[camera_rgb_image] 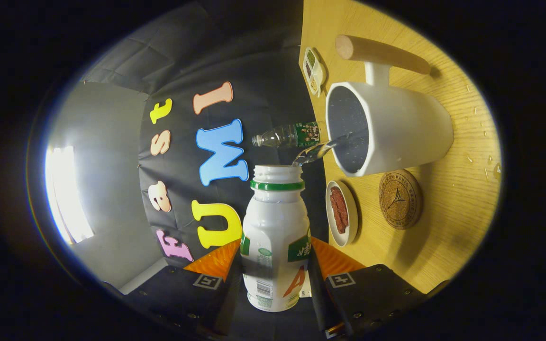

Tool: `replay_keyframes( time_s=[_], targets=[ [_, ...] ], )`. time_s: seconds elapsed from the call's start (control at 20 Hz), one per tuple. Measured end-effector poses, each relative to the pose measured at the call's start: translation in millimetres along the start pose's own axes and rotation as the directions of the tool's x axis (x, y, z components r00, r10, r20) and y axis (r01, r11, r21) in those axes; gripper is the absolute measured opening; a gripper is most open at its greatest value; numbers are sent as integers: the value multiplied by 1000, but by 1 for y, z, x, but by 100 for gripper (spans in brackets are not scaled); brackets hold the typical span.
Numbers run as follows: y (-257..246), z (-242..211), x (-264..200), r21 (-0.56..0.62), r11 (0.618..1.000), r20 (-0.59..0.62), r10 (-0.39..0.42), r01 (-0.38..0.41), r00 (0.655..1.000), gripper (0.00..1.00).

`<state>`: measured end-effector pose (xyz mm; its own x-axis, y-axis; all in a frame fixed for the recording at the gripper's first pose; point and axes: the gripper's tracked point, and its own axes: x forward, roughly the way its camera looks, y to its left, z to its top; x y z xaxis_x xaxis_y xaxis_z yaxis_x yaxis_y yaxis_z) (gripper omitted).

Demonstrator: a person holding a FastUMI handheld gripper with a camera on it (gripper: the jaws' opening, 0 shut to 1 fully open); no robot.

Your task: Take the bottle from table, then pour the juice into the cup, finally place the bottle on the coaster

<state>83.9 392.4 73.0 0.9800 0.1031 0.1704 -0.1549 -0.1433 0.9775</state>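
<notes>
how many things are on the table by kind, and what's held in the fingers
Bottles: 2, a white bottle gripped between the fingers, pouring, and a clear bottle beyond it
Cups: 1, the white cup with a wooden handle
Coasters: 1, the cork coaster
Dishes: 2, a small round dish and a divided dish
Total: 6

You can't see where the fingers (235, 265) touch the bottle (275, 237); its body hides that. The print on the coaster (400, 199) is too small to read. The cup (386, 128) hides part of the clear bottle (287, 136).
</notes>
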Motion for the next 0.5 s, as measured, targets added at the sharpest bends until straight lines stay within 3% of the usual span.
replay_keyframes(
  time_s=[0.5],
  targets=[
    [0,2,-2,22,1000,13,6,-6,1000,66]
  ],
)
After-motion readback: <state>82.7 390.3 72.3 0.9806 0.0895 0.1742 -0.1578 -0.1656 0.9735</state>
